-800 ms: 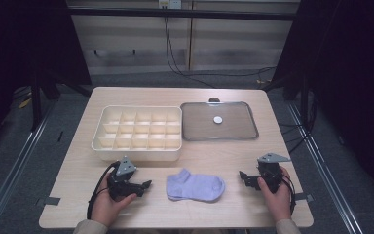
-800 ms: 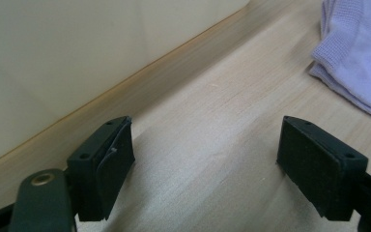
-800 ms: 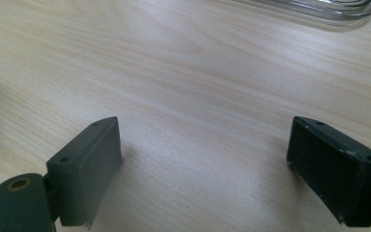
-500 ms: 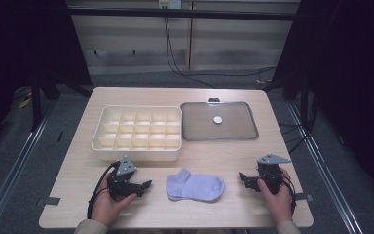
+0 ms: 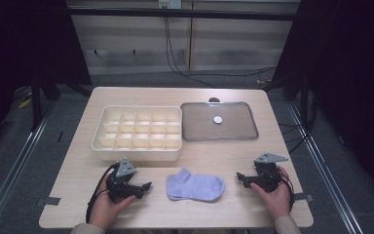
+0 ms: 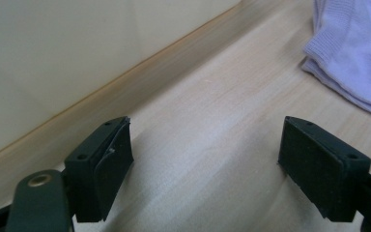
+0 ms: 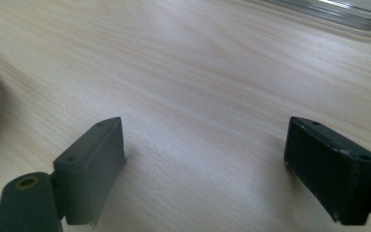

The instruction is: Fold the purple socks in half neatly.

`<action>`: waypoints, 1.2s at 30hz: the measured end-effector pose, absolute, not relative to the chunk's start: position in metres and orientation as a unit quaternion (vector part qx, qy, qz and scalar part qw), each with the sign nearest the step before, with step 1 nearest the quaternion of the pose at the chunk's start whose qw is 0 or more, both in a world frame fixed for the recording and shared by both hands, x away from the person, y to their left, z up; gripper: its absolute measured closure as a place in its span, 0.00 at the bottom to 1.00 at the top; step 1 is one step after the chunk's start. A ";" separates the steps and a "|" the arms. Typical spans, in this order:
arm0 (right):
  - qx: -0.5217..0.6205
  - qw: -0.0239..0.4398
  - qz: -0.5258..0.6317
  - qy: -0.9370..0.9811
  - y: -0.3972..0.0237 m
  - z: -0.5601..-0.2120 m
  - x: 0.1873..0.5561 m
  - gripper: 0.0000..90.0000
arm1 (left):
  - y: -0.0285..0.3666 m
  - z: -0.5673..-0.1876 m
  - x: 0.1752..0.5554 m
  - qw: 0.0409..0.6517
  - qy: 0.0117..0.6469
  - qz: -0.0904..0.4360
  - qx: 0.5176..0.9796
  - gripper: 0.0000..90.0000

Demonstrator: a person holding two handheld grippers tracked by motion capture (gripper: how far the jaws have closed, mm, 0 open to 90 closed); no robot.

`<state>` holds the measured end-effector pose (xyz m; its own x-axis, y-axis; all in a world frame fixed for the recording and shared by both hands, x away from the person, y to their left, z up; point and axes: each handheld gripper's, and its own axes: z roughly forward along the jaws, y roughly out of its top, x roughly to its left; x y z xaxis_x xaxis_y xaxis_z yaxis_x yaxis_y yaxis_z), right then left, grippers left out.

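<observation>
While the sock [image 5: 196,186] lies clear, the divided box [image 5: 139,134] stands behind.

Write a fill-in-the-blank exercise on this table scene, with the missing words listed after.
1. The lilac sock lies between the two ____.
2. The jaws of the left gripper stand ____.
3. The divided box is coloured ____.
4. The small white disc rests on the ____.

Missing words: grippers; open; cream; tray
</observation>
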<state>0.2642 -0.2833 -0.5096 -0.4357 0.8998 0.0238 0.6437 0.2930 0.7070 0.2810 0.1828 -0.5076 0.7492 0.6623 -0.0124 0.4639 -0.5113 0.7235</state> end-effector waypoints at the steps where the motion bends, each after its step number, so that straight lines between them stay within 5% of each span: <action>1: 0.495 0.194 0.330 0.780 -0.283 -0.510 0.264 0.18 | 0.183 -0.508 0.281 0.370 0.328 0.135 0.859 0.21; 4: 0.484 0.194 0.330 0.787 -0.282 -0.506 0.263 0.28 | 0.182 -0.508 0.280 0.369 0.331 0.136 0.858 0.21; 8: 0.464 0.199 0.366 0.781 -0.279 -0.492 0.250 0.59 | 0.180 -0.506 0.276 0.361 0.348 0.137 0.854 0.24; 20: 0.434 0.154 0.377 0.803 -0.265 -0.495 0.217 0.98 | 0.149 -0.487 0.282 0.361 0.344 0.077 0.863 0.36; 36: 0.399 0.136 0.371 0.828 -0.246 -0.502 0.206 1.00 | 0.117 -0.487 0.294 0.368 0.354 0.014 0.860 0.55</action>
<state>0.2065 -0.2464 -0.5023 -0.6452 0.7608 0.0706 0.5593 0.4073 0.7220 0.2935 0.1173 -0.4868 0.7494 0.6187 -0.2360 0.5980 -0.4792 0.6425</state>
